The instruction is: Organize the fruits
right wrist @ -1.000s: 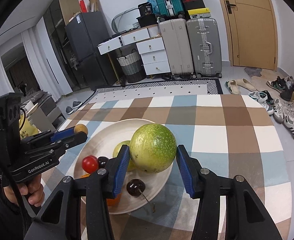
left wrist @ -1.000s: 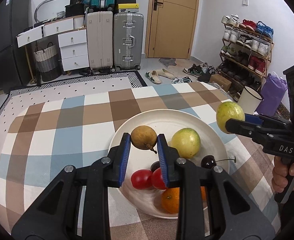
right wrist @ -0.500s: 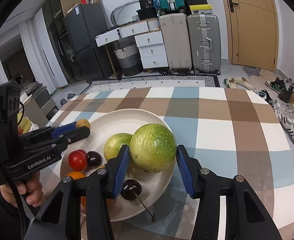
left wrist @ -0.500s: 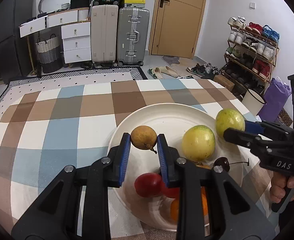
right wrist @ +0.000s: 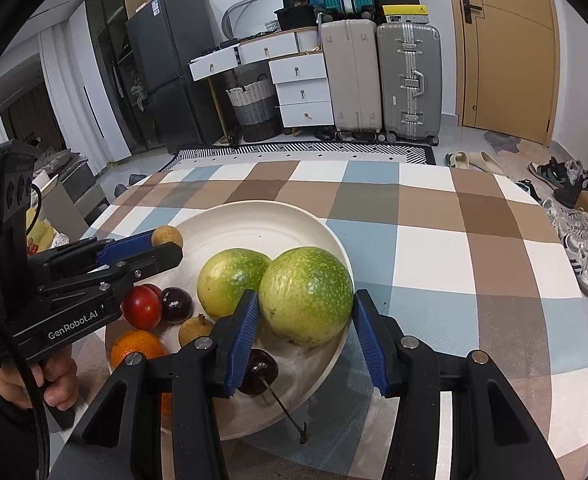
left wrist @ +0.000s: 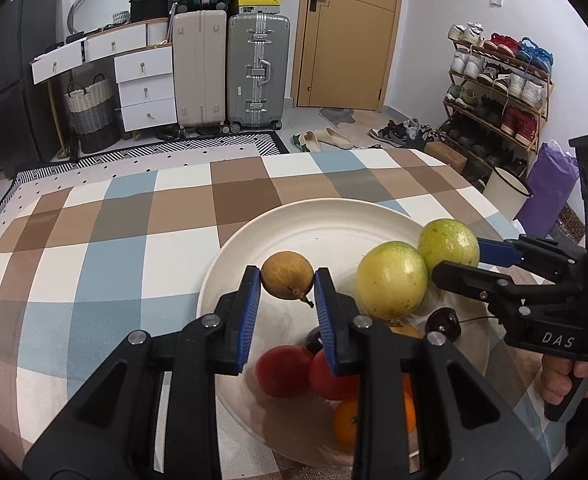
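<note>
Green passionfruit (right wrist: pixel 305 294) sits clamped in the right gripper (right wrist: pixel 305 320) over the plate's (right wrist: pixel 254 216) right rim; the left gripper (left wrist: pixel 287 300) pinches a longan (left wrist: pixel 287 275) above its centre. Each should be lowered into bare plate and let go gently, so nothing rolls.

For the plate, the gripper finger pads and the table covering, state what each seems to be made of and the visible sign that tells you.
Plate: probably glazed ceramic, possibly melamine; smooth cream surface with a soft sheen.
Finger pads: likely rubber or soft plastic; blue, matte, finely ribbed, set on black hard-plastic arms.
Table covering: looks like woven or printed fabric; matte checks in brown, blue and white, draping over the edge.
</note>
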`<state>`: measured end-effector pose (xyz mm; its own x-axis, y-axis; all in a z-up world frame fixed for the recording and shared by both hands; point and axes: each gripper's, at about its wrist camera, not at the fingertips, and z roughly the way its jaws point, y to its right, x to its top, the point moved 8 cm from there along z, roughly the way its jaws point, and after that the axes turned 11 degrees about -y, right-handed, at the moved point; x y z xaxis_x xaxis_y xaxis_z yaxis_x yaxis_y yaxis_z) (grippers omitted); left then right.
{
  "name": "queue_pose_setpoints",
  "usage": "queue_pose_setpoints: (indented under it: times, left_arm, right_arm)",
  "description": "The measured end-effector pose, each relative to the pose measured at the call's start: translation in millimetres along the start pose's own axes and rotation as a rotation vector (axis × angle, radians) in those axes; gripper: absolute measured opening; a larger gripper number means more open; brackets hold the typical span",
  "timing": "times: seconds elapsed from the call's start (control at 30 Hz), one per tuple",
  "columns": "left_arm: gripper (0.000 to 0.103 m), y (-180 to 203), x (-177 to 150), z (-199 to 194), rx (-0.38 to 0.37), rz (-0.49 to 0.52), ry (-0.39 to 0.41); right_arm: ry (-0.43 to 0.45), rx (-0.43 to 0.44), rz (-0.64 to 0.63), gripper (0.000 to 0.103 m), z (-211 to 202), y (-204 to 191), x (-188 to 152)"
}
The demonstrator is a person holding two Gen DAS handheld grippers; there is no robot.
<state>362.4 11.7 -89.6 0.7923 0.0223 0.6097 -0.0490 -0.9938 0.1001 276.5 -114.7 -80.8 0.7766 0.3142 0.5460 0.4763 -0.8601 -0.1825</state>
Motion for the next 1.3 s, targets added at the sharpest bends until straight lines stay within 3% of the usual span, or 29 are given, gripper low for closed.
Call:
queue_pose_setpoints:
  times: [0.13, 0.2, 0.3, 0.37, 0.43, 0.5, 0.7, 0.93, 1.3]
  left_arm:
    - [0.027, 0, 1, -1, 0.002, -0.002, 0.001]
    - [0.05, -2, 1, -3, 0.012, -0.008, 0.002]
    - [0.072, -6, 1, -11, -0.001, -0.03, 0.026]
    - [0.084, -8, 1, -18, -0.014, -0.046, 0.039]
    - [0.088, -13, -1, -27, -0.023, -0.062, 0.058]
    - [0.102, -17, -4, -35, -0.016, -0.075, 0.065]
    - [0.102, -22, -19, -58, -0.018, -0.076, 0.089]
    - [0.102, -19, -44, -89, 0.037, -0.049, 0.126]
    - [0.102, -13, -80, -138, 0.028, -0.062, 0.183]
  right_arm:
    - [0.027, 0.017, 0.012, 0.05, -7, 2, 3]
    - [0.04, 0.024, 0.021, 0.055, -11, 3, 5]
    - [0.048, 0.027, 0.043, 0.069, -16, 7, 6]
    - [0.048, 0.031, 0.052, 0.083, -19, 9, 6]
    - [0.065, 0.039, 0.067, 0.092, -25, 10, 7]
    - [0.077, 0.052, 0.075, 0.099, -31, 9, 9]
    - [0.135, 0.076, 0.042, 0.103, -50, -3, -3]
    - [0.183, 0.08, -0.015, 0.103, -77, -21, -18]
    - [0.253, 0.099, -0.047, 0.103, -117, -43, -52]
